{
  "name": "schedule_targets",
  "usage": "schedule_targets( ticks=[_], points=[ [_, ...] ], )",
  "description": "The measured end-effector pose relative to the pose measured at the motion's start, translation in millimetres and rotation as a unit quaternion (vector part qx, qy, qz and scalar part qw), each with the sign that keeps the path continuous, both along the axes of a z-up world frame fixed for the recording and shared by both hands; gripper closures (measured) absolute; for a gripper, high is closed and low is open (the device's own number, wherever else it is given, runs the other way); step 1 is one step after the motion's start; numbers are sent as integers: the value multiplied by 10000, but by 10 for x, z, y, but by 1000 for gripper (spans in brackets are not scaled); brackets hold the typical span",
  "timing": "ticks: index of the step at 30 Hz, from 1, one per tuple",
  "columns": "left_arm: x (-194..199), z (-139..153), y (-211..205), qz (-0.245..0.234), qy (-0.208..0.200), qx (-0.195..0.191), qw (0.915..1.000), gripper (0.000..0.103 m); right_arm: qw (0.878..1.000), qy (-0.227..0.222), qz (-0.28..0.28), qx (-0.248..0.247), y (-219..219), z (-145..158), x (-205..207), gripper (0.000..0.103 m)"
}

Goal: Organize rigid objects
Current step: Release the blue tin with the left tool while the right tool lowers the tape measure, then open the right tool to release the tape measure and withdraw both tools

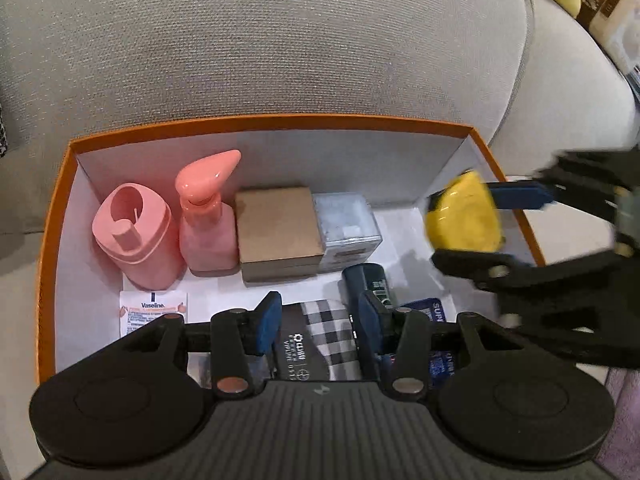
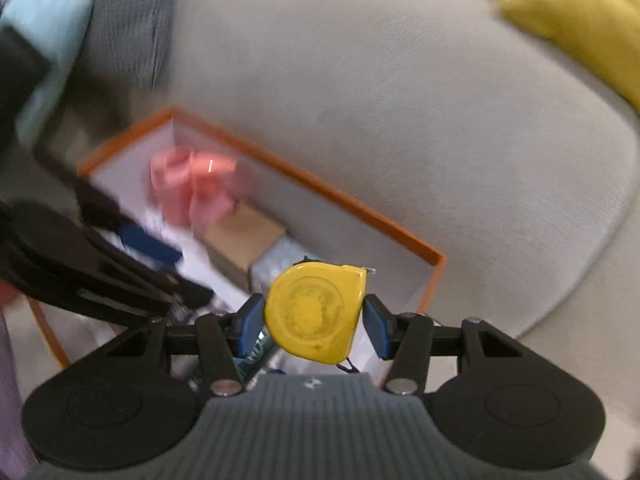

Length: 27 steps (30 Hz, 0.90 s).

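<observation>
An orange box (image 1: 276, 120) with a white inside sits on a grey sofa. Along its back wall stand a pink bottle (image 1: 134, 236), a pink spray bottle (image 1: 206, 216), a brown cardboard box (image 1: 278, 232) and a clear plastic case (image 1: 346, 228). My right gripper (image 2: 314, 320) is shut on a yellow tape measure (image 2: 316, 312), held above the box's right end; it also shows in the left wrist view (image 1: 464, 216). My left gripper (image 1: 318, 320) is open and empty over the box's front, above a checkered packet (image 1: 324, 332).
A Vaseline sachet (image 1: 154, 310), a dark bottle (image 1: 368, 284) and blue packets (image 1: 430, 316) lie at the box's front. The grey sofa back (image 1: 280, 40) rises behind. A yellow cushion (image 2: 580, 12) lies at the far right. The box's right inner floor (image 1: 404, 236) is bare.
</observation>
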<state>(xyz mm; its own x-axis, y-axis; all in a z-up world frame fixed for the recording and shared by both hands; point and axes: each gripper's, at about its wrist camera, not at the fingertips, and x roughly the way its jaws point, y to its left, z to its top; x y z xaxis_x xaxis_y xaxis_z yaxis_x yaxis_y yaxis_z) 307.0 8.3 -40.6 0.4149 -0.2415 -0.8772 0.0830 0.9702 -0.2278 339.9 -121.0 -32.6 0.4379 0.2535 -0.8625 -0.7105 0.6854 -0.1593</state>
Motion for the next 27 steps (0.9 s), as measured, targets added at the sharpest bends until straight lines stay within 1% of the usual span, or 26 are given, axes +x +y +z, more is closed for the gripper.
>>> schedule_targets(
  ticks=[2, 3, 6, 12, 16, 18, 20, 21, 23, 27],
  points=[
    [14, -38, 42, 26, 22, -120, 9999, 52, 9984, 113, 340, -433, 112, -114, 82, 48],
    [11, -47, 54, 45, 28, -165, 9999, 52, 9959, 164, 544, -703, 178, -175, 136, 48],
    [46, -119, 68, 43, -13, -215, 9998, 51, 9860, 251, 1017, -1299, 287, -340, 224, 48],
    [7, -168, 170, 15, 58, -360, 9993, 51, 9626, 557, 1846, -1905, 462, -571, 340, 48],
    [-16, -207, 169, 25, 73, -339, 9994, 50, 9474, 503, 2166, -2300, 584, -740, 353, 48],
    [-38, -212, 172, 11, 52, -350, 9994, 50, 9458, 490, 2149, -2385, 582, -769, 363, 48],
    [-63, -190, 173, 5, 23, -317, 9995, 47, 9478, 484, 2102, -2347, 592, -776, 377, 49],
    [-74, -186, 174, 4, 10, -290, 9996, 47, 9494, 440, 2088, -2306, 595, -765, 371, 46],
    [-86, -188, 185, 38, 2, -219, 9998, 46, 9517, 320, 2037, -2276, 584, -707, 341, 43],
    [-246, -39, 196, 3, -194, -192, 9996, 46, 9583, 202, 1885, -2137, 552, -466, 209, 43]
  ],
)
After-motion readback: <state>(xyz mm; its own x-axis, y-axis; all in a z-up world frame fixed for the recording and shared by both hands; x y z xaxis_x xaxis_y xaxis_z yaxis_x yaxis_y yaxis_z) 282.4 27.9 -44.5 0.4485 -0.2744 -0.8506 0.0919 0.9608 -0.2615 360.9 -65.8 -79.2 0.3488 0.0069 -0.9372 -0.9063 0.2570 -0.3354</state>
